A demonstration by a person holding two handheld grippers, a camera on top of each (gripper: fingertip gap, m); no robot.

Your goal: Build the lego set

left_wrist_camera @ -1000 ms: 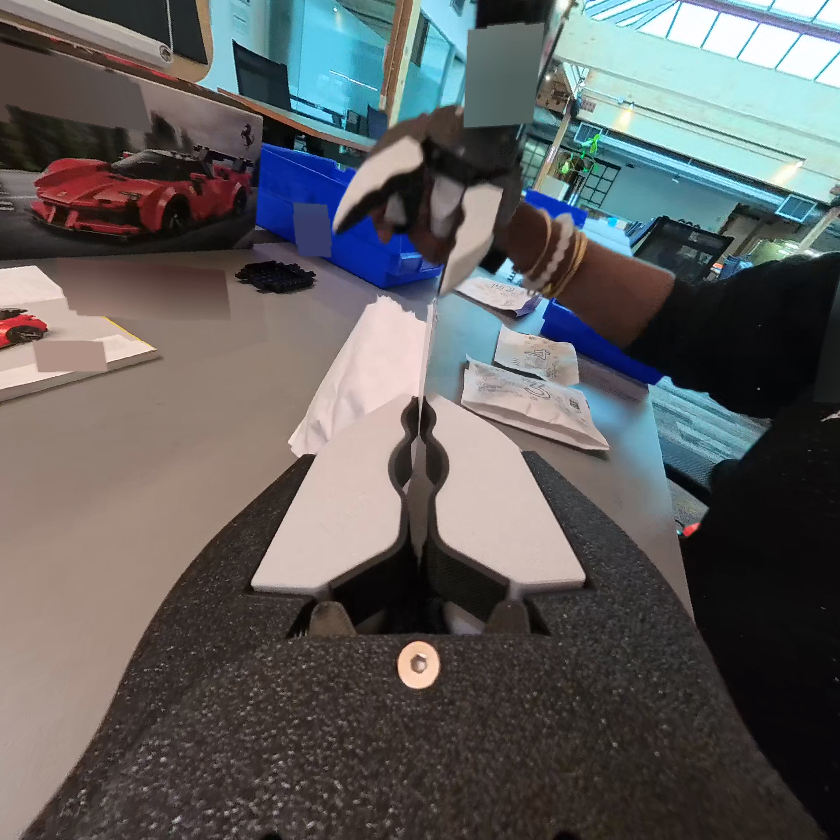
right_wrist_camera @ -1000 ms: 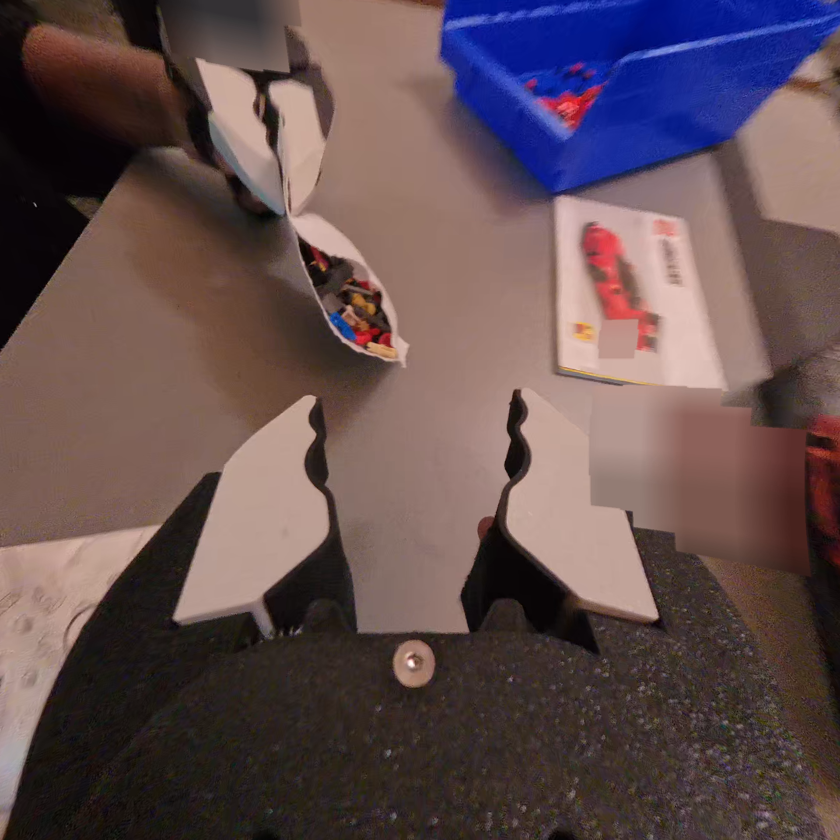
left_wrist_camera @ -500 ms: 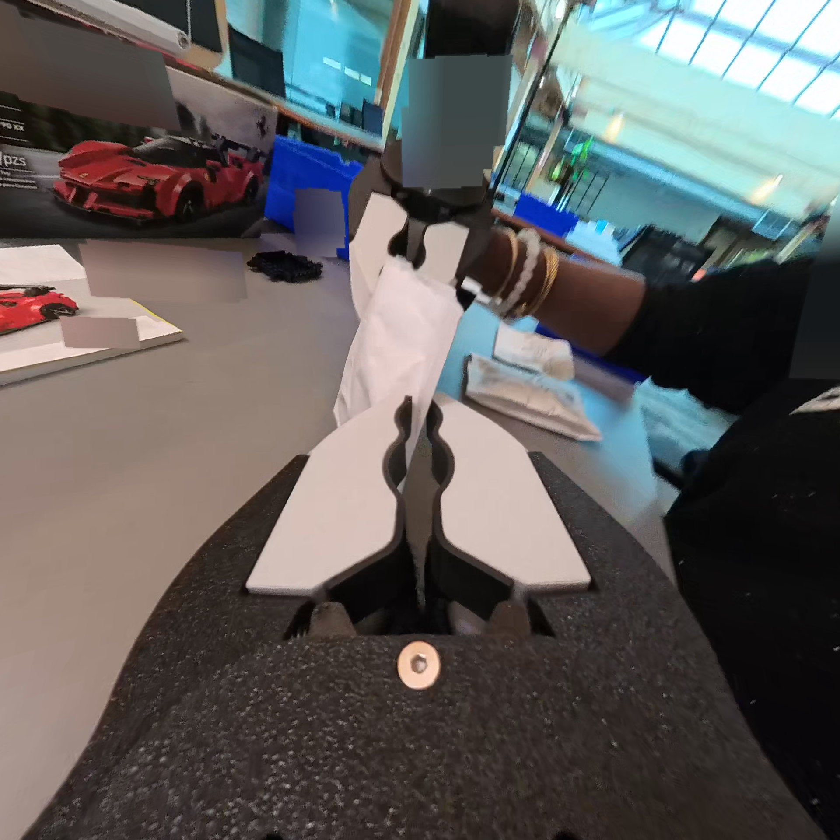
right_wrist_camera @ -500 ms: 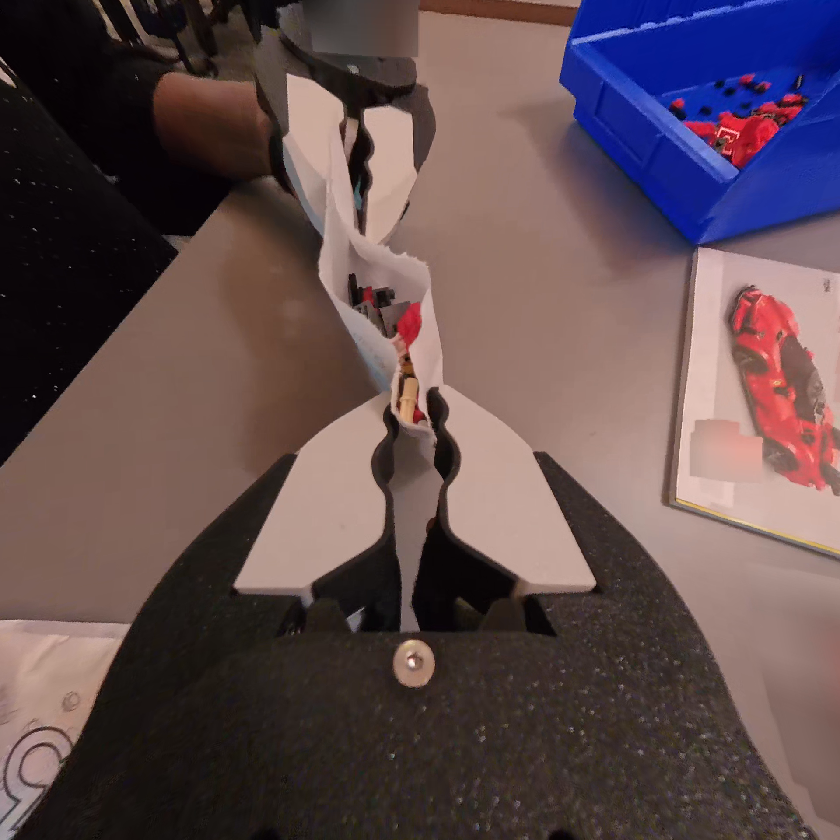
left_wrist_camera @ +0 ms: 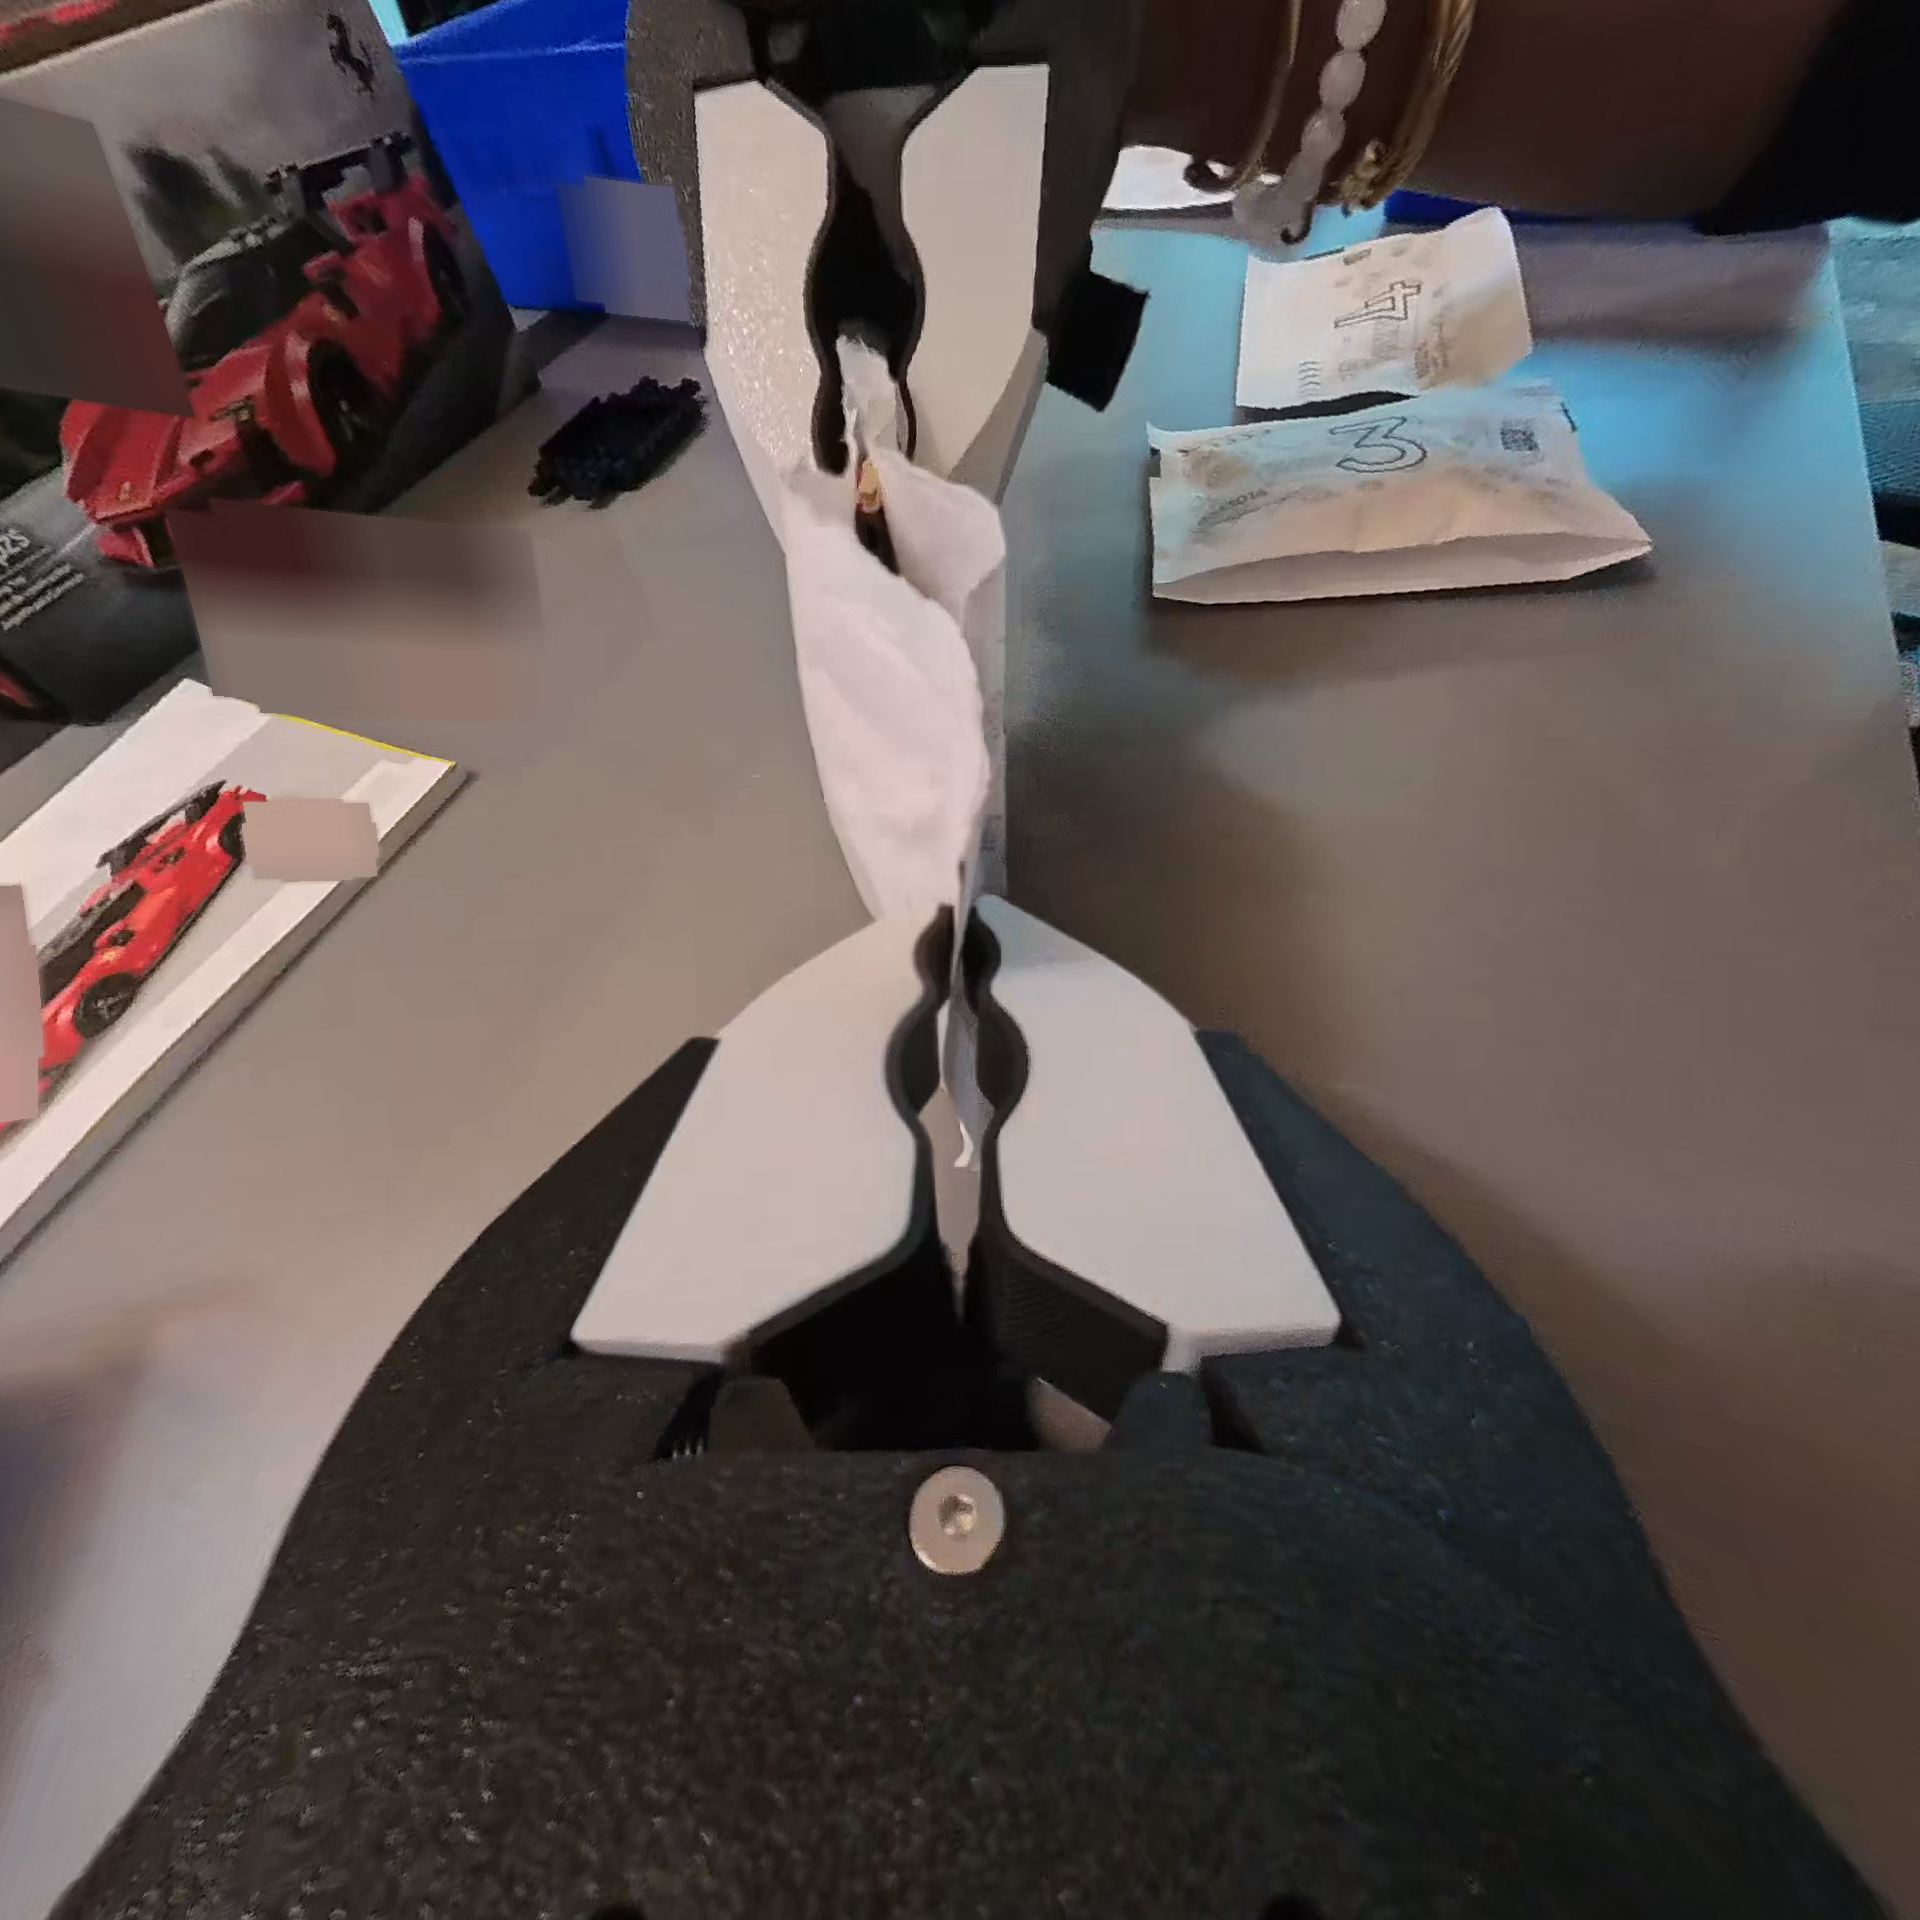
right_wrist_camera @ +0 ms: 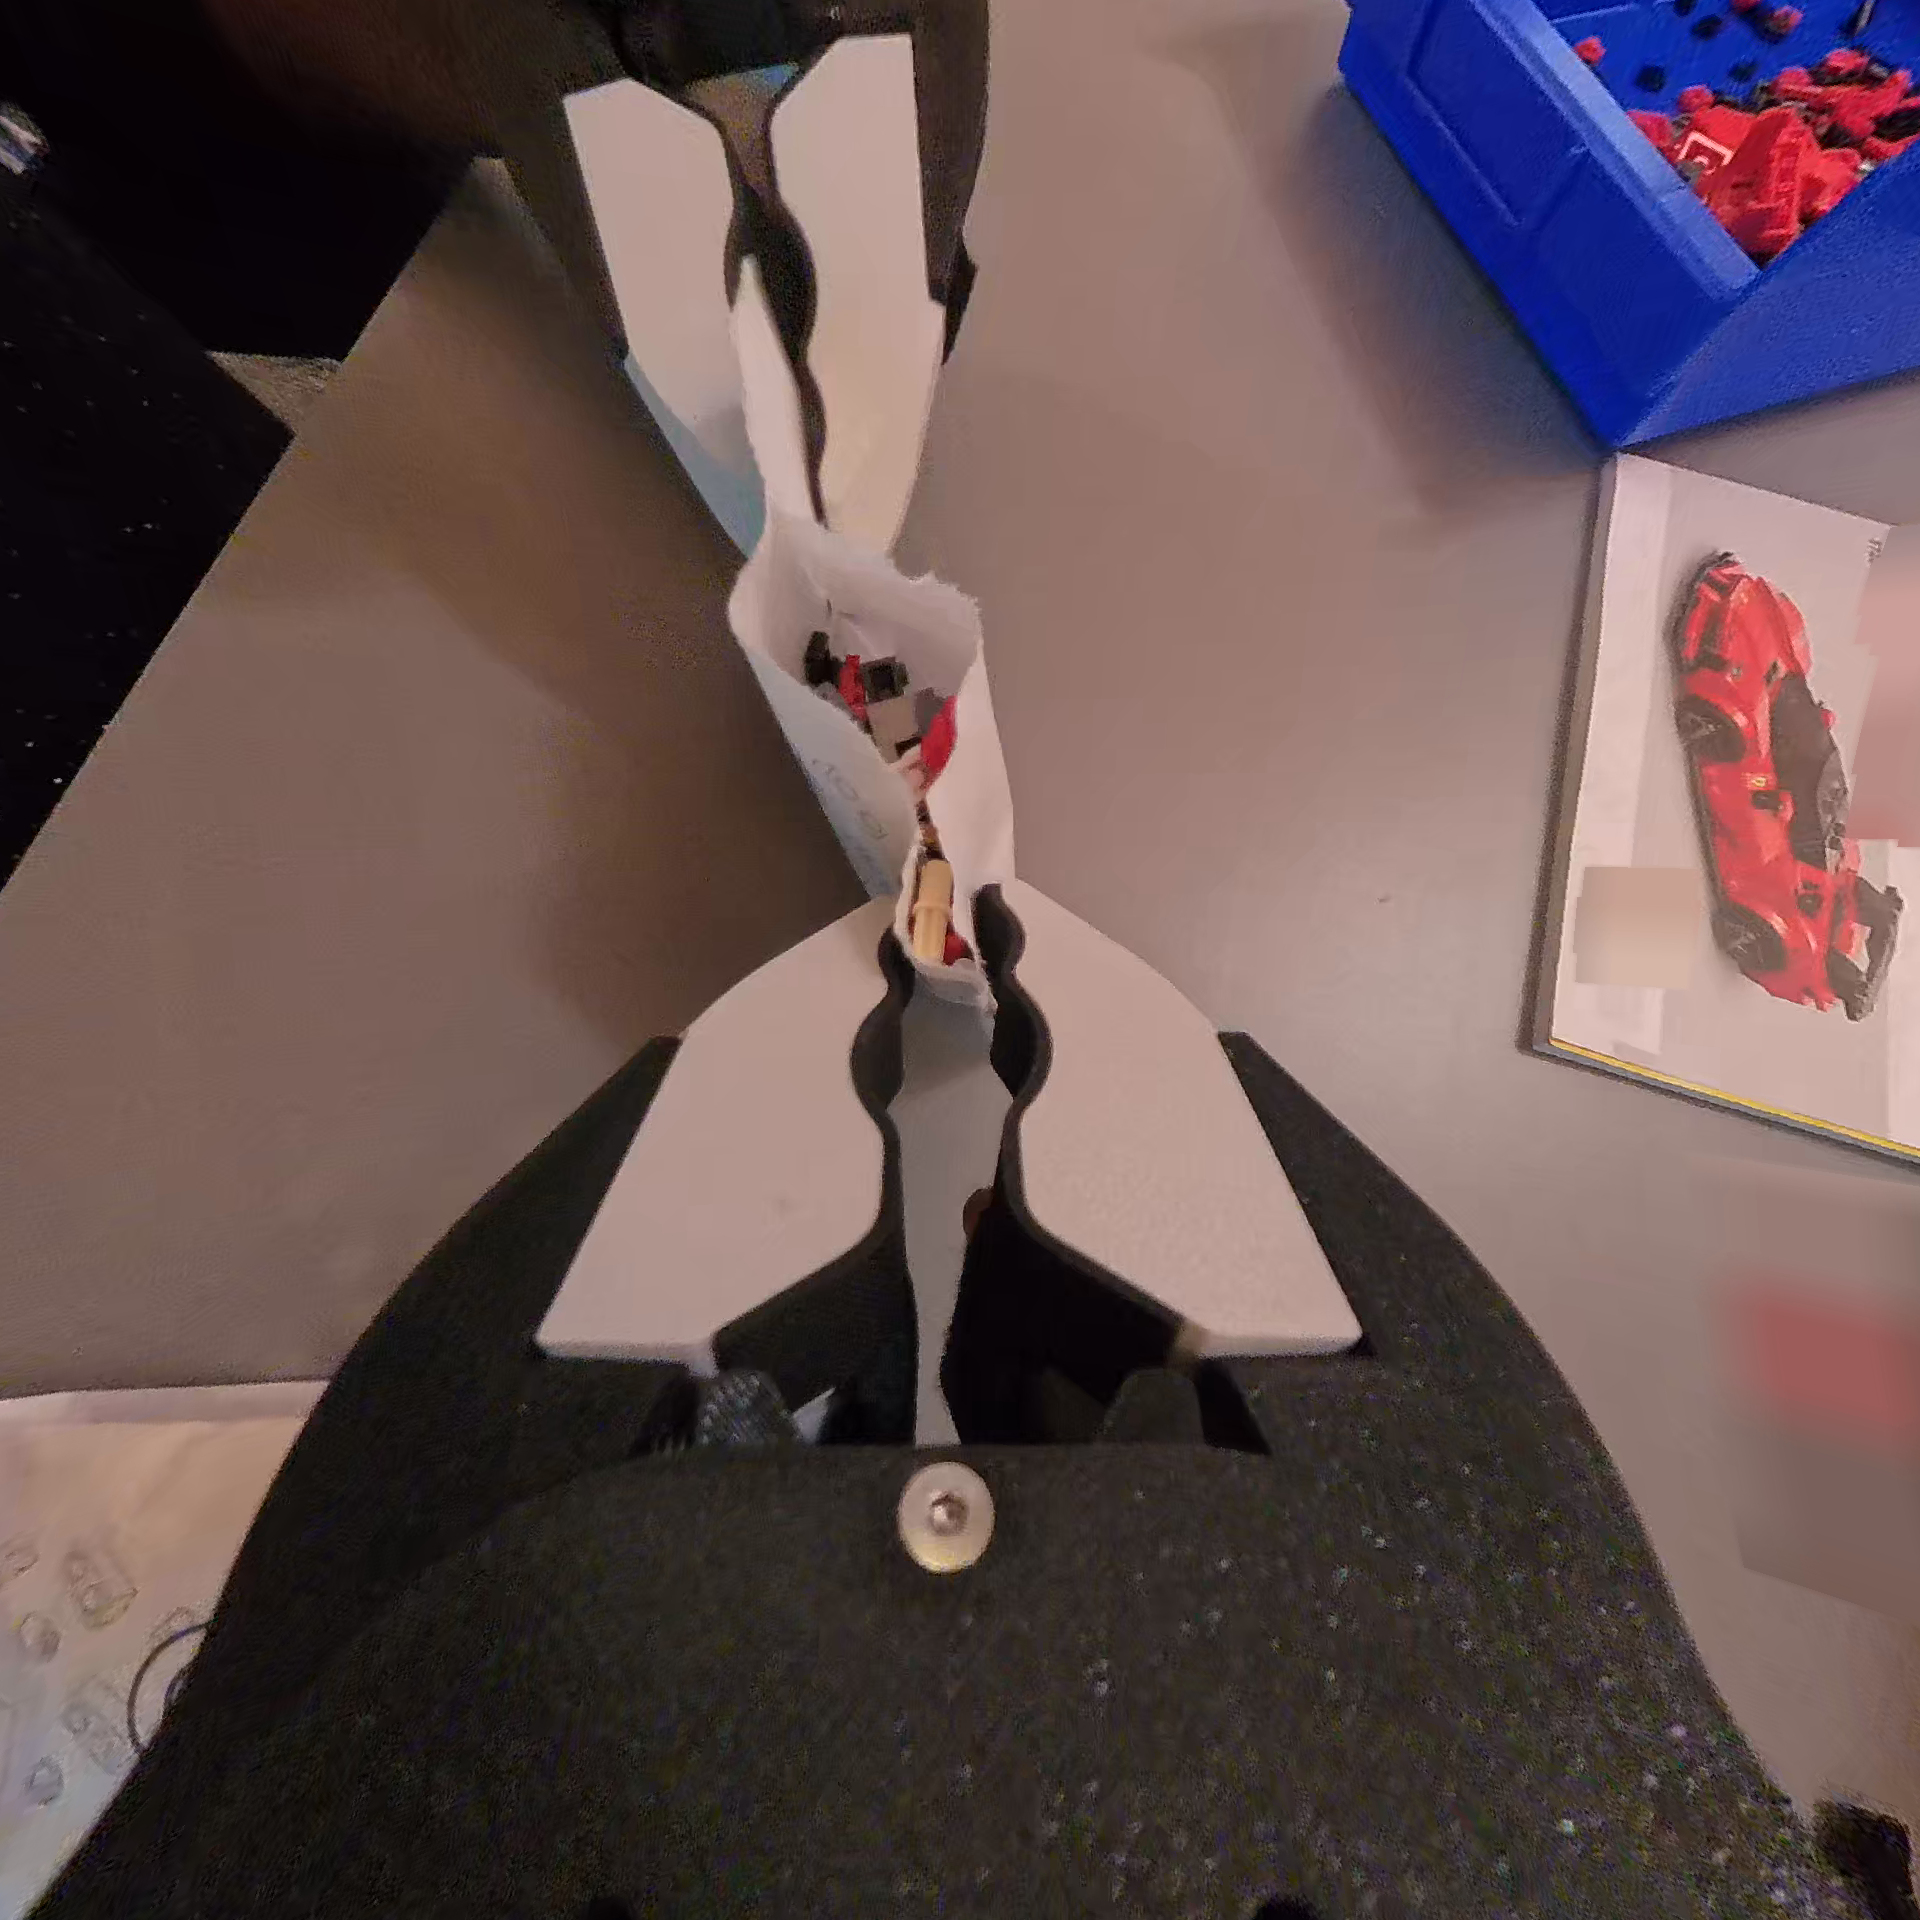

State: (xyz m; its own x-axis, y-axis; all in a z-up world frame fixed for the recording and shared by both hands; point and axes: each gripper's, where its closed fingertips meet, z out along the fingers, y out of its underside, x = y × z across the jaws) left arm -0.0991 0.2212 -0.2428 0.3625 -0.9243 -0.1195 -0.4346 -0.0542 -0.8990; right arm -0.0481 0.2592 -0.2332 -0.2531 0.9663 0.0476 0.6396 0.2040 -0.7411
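Right now, from the left wrist view, the left gripper (left_wrist_camera: 961,925) is pinched flat on one end of a white paper bag (left_wrist_camera: 904,707), pads pressed on the thin paper edge. That bag runs lengthwise straight ahead from these fingertips to the right gripper (left_wrist_camera: 868,416), which faces back from the far end and grips the other end. So one bag, strung between two grippers, long axis along the line joining them, hanging above the grey table (left_wrist_camera: 1351,935). Beyond on the right lie two more paper bags (left_wrist_camera: 1382,499). To the left: one booklet (left_wrist_camera: 208,883) with a red car, one box (left_wrist_camera: 260,312) standing behind it, one blue bin (left_wrist_camera: 509,156), one small dark clump of pieces (left_wrist_camera: 613,426).

Now the right wrist view. Its fingertips, close together but not meeting, squeeze the bag's torn open end, a tan piece (right_wrist_camera: 928,904) showing inside the paper between them. More small bricks (right_wrist_camera: 883,686) sit in the open mouth. The left gripper closes the far end. Same bin, holding red and black pieces, sits far right above the booklet.
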